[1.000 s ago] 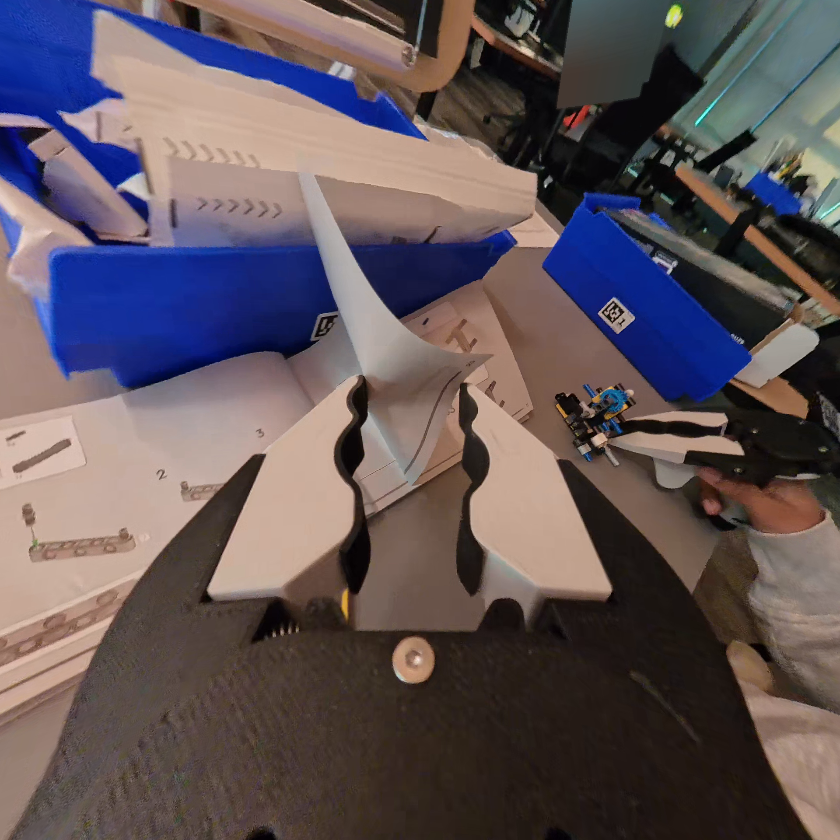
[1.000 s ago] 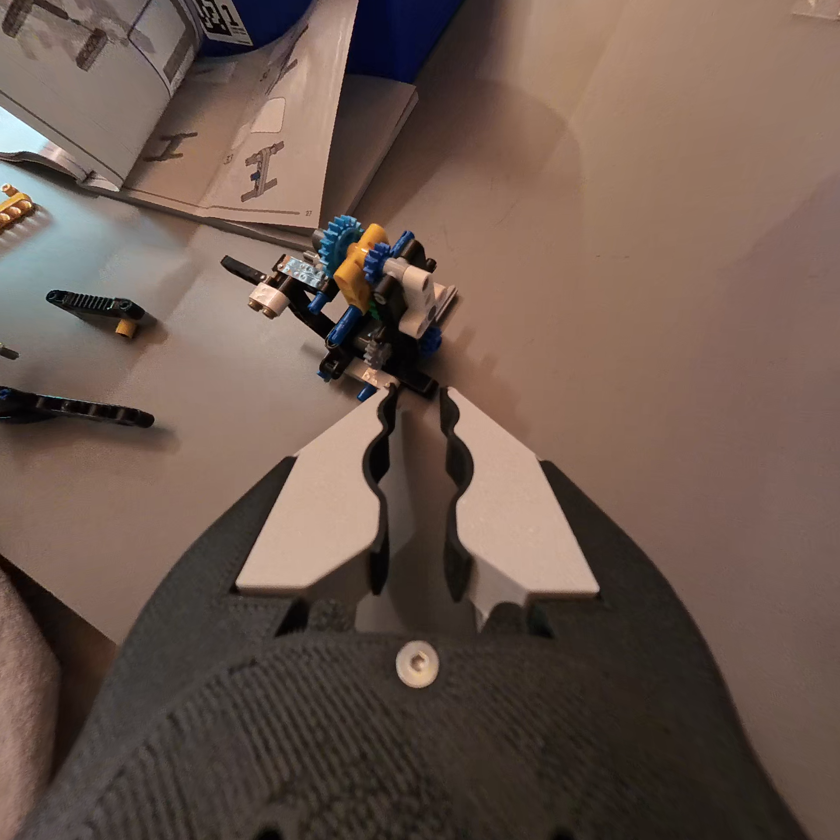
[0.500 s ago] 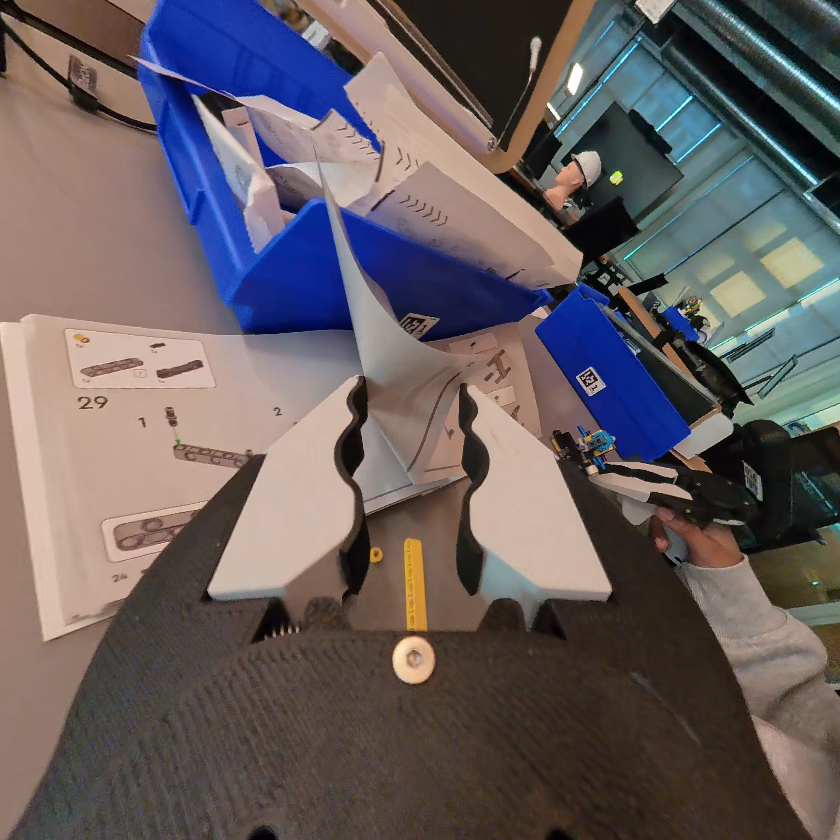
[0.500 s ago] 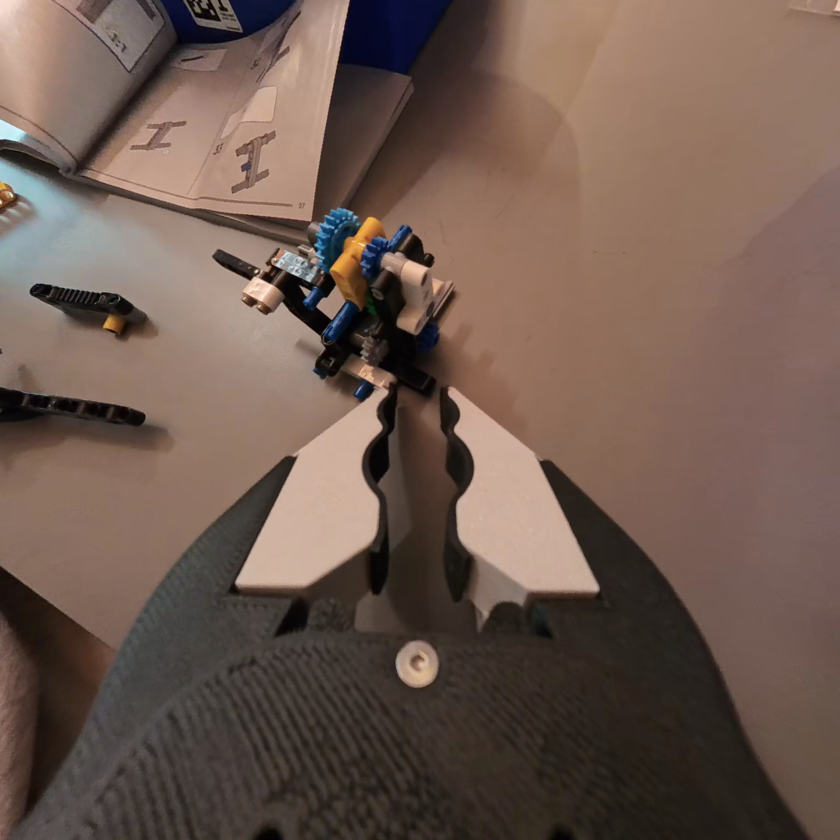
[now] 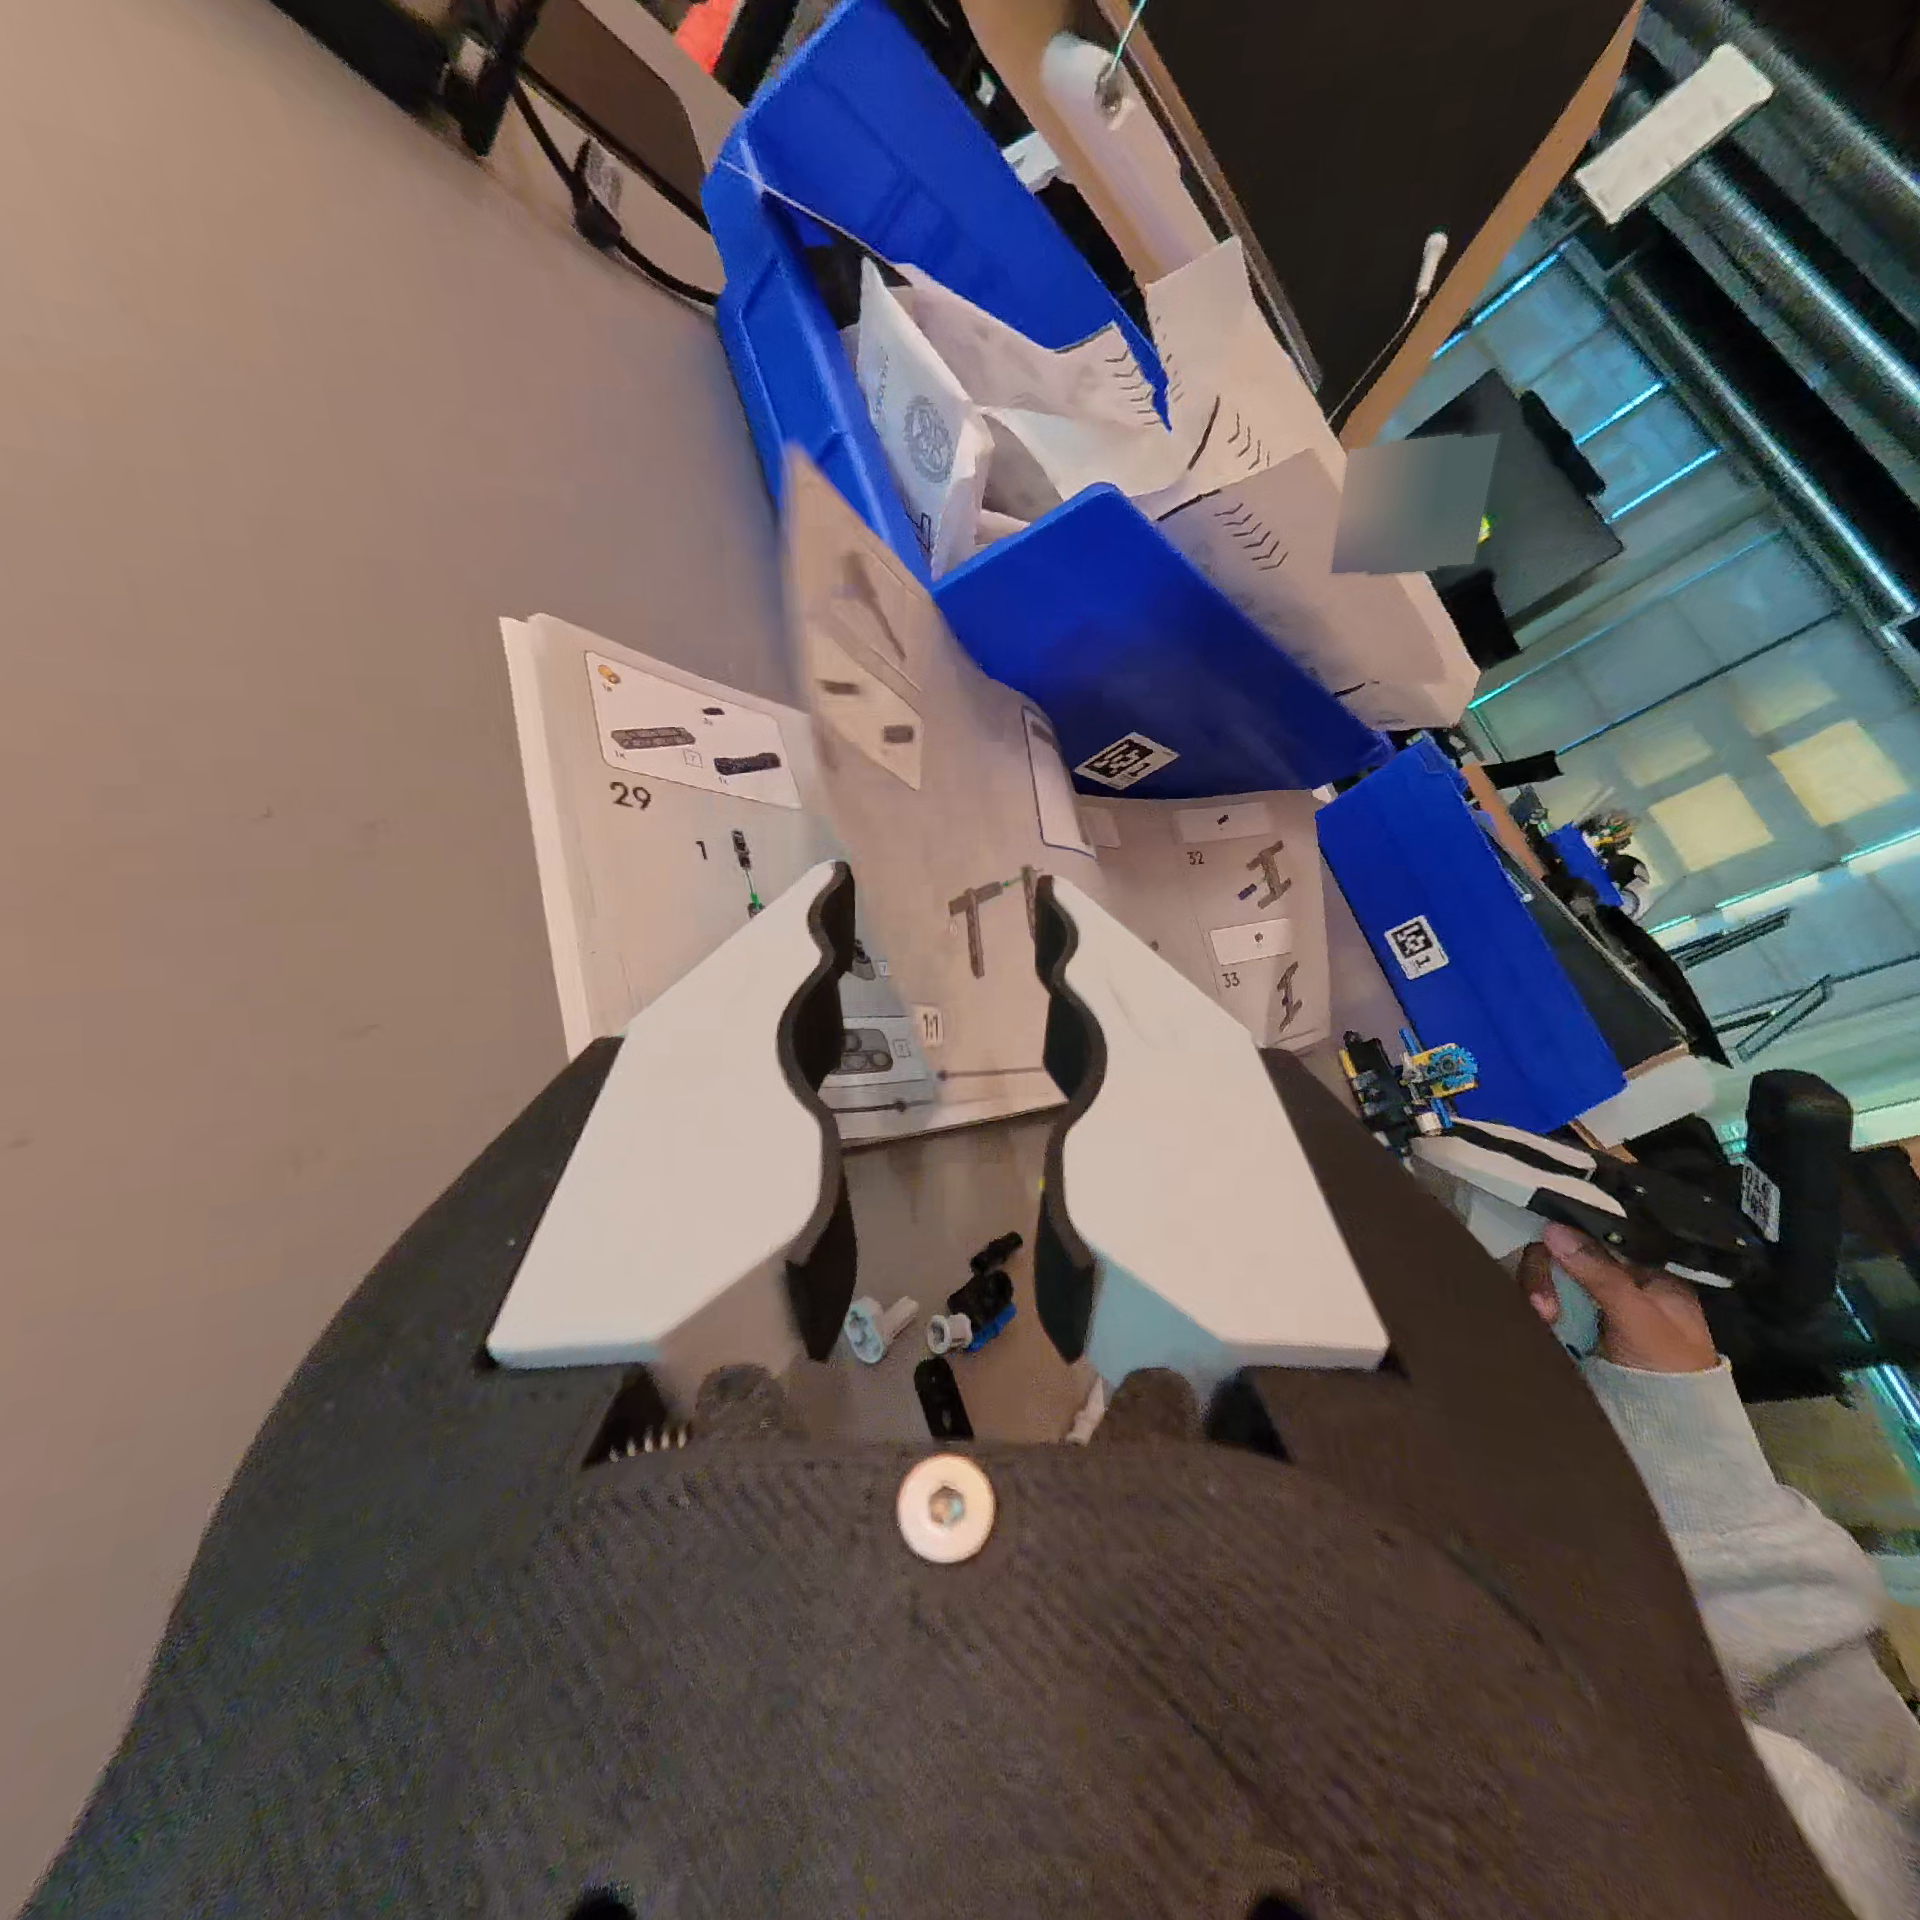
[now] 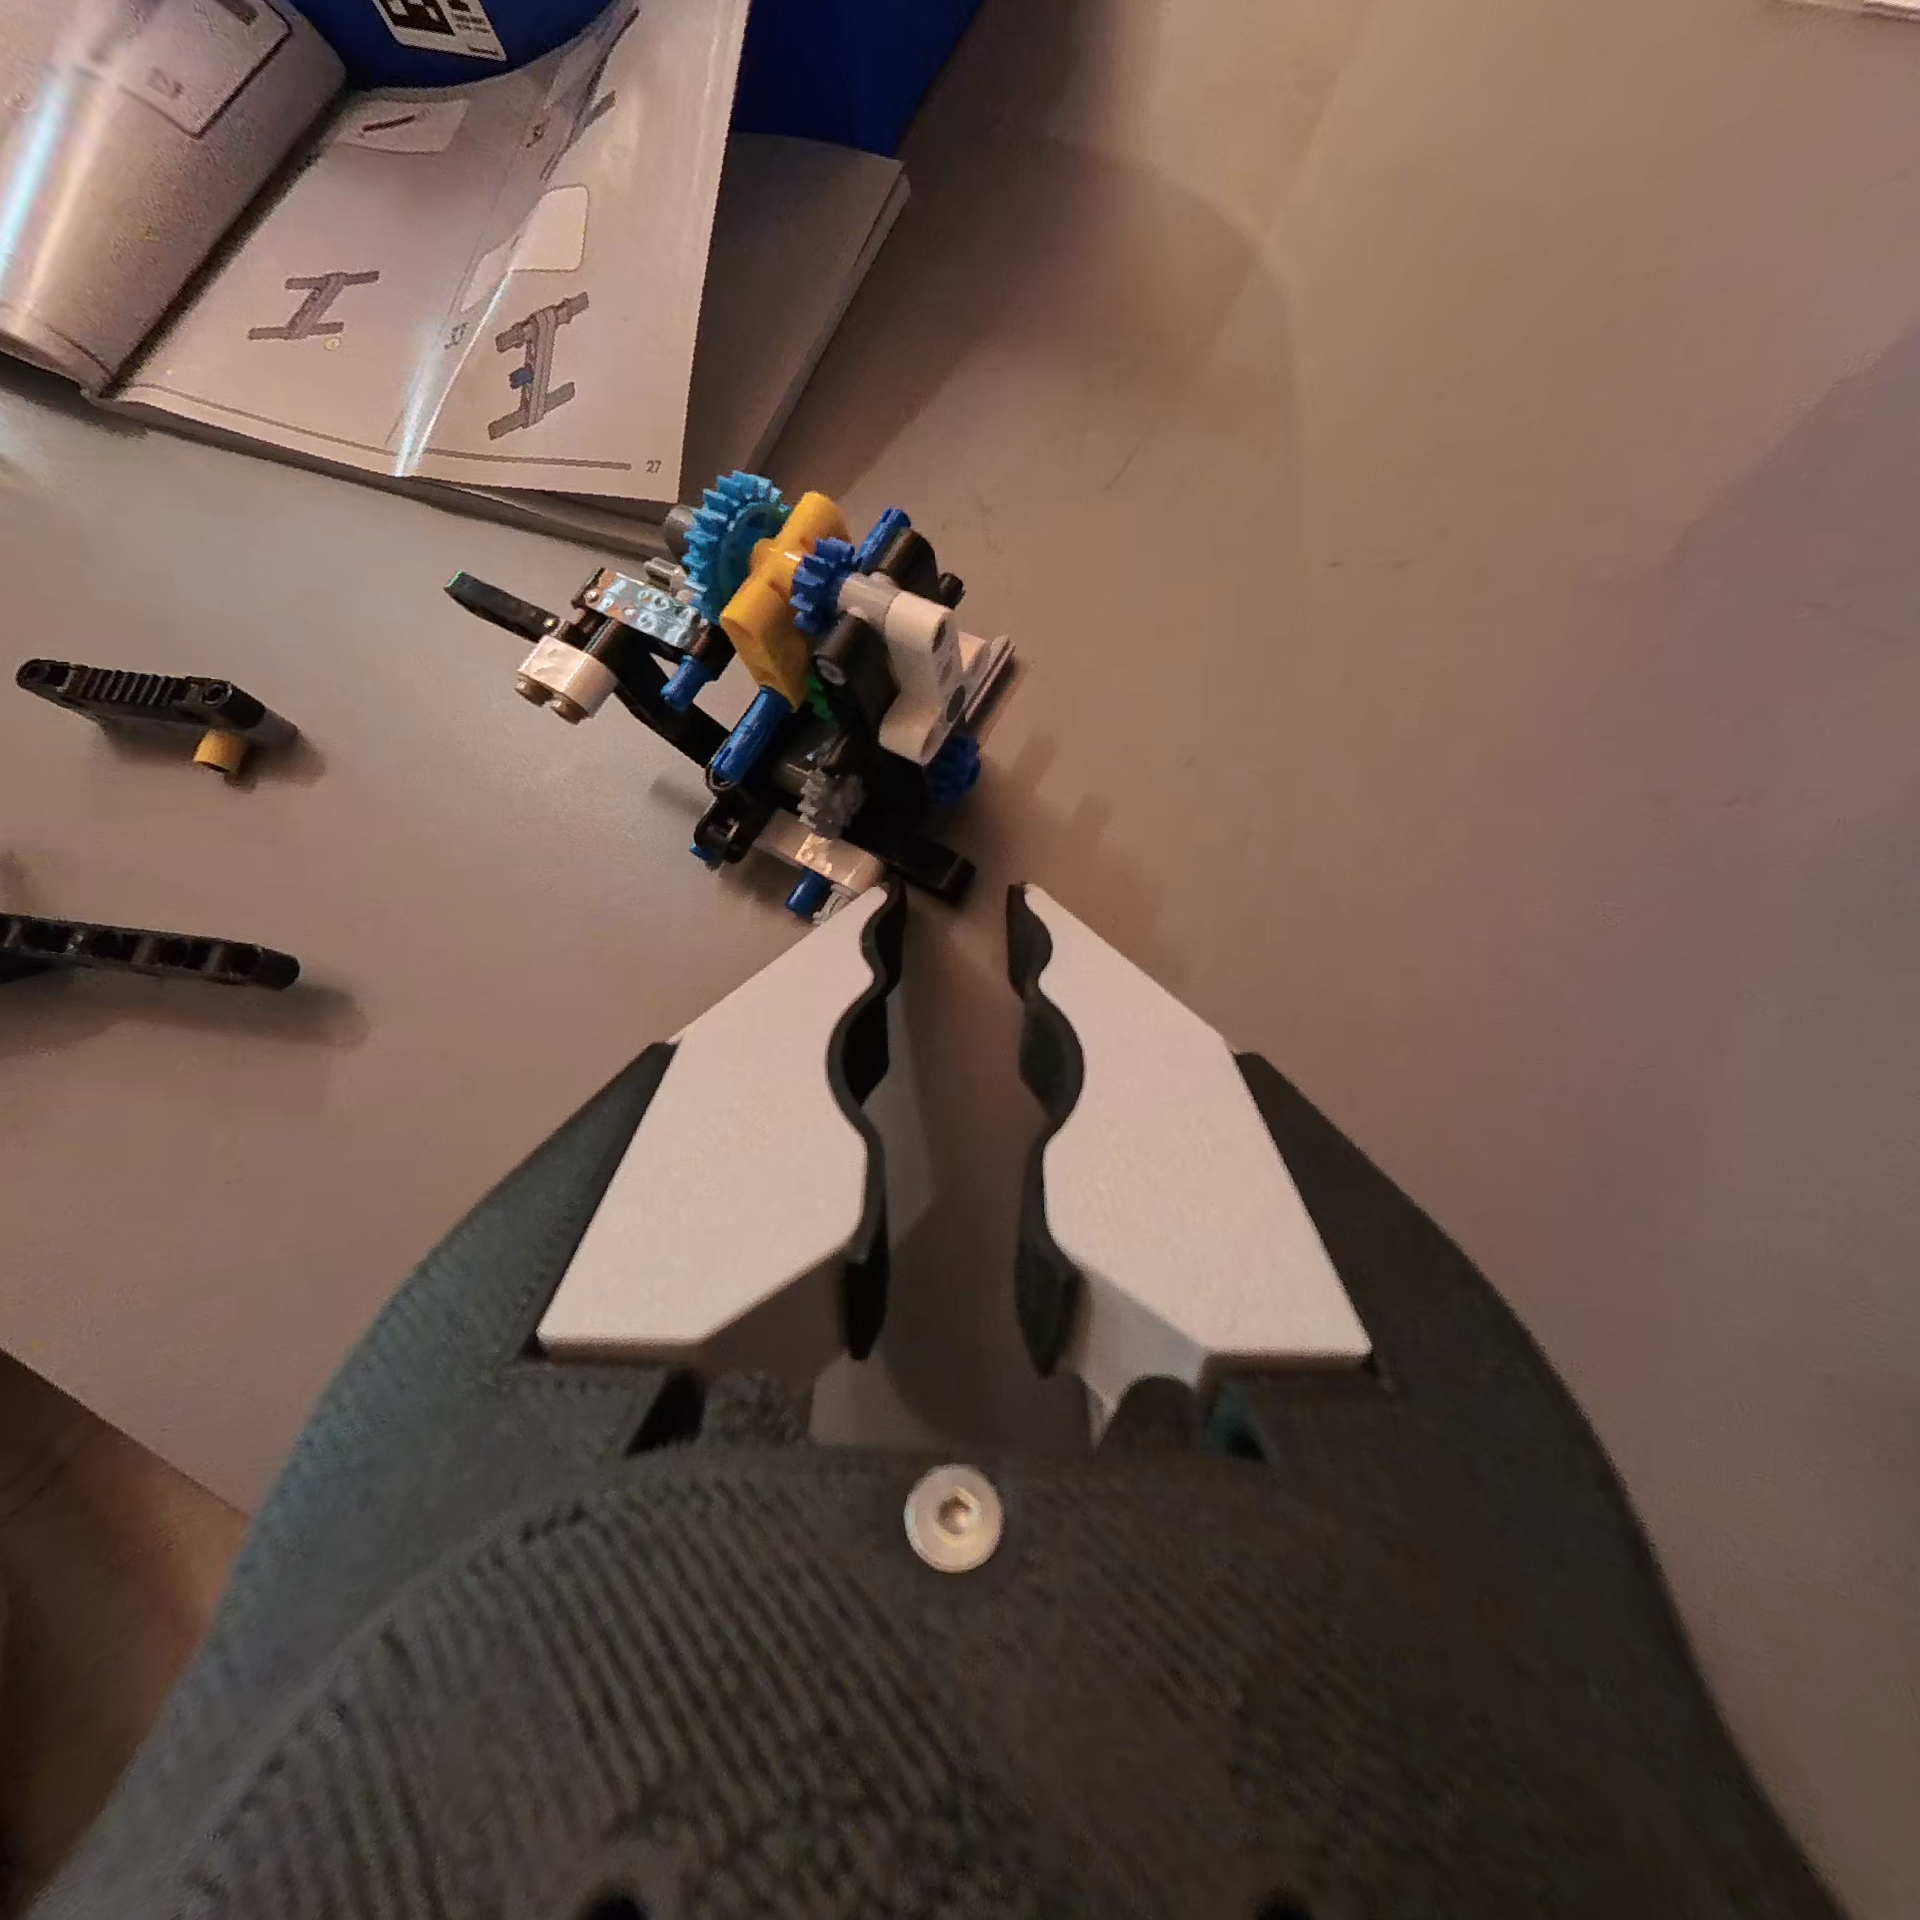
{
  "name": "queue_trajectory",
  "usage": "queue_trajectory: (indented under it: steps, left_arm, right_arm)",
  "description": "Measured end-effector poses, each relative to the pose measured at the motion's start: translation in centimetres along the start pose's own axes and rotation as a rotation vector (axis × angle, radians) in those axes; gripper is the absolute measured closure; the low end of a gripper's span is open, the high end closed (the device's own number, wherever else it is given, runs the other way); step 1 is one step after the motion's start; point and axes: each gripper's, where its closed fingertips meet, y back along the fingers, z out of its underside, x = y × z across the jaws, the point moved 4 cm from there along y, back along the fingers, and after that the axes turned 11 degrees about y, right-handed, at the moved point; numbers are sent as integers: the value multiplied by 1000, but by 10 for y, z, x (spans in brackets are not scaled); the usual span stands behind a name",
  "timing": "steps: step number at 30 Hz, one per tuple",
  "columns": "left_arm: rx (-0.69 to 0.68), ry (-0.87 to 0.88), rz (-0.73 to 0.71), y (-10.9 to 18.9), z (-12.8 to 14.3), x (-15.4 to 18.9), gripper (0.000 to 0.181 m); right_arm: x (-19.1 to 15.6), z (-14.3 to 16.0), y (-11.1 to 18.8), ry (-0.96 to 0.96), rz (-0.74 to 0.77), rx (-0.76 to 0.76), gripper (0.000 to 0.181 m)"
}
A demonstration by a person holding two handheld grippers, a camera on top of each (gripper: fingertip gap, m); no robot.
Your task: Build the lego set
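just ahead of the right gripper [image 6: 951, 899], on the grey table [image 6: 1455, 520], sits the half-built lego model [image 6: 800, 665], its near black beam close to the left fingertip; the jaws stand slightly apart, holding nothing. beyond the model lies the open instruction booklet [image 6: 416, 312]. two black beams [image 6: 145, 707] lie off to the left. over the booklet [image 5: 665, 831] the left gripper [image 5: 940, 904] is spread wide and empty, a blurred page [image 5: 862, 665] standing up between its tips, small loose pieces [image 5: 966, 1314] on the table below, blue bins [image 5: 1132, 644] behind.

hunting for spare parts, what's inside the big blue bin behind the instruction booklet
The big blue bin holds crumpled white paper bags and torn white packaging. Anything beneath that paper is covered, so loose parts cannot be confirmed.
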Motion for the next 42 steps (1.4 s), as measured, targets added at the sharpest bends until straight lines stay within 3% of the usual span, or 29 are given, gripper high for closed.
queue_trajectory:
  steps: [10,16,20,28,33,42]
  left_arm:
    - [47,-184,-105,4,-5,4,151]
    - [-24,-345,-202,-5,7,2,152]
    - [-8,-337,-191,-2,3,3,154]
    - [128,-328,-255,34,-29,-25,168]
    - [234,-331,-193,43,-37,-18,174]
    - [135,-424,-299,29,-29,-20,160]
  right_arm:
    - [-1,0,0,7,4,-3,162]
    - [0,1,0,6,7,-3,161]
    - [0,1,1,-4,5,2,160]
    - [4,0,4,-32,5,24,160]
    - [5,-1,5,-37,10,30,160]
    - [4,-2,6,-29,18,39,161]
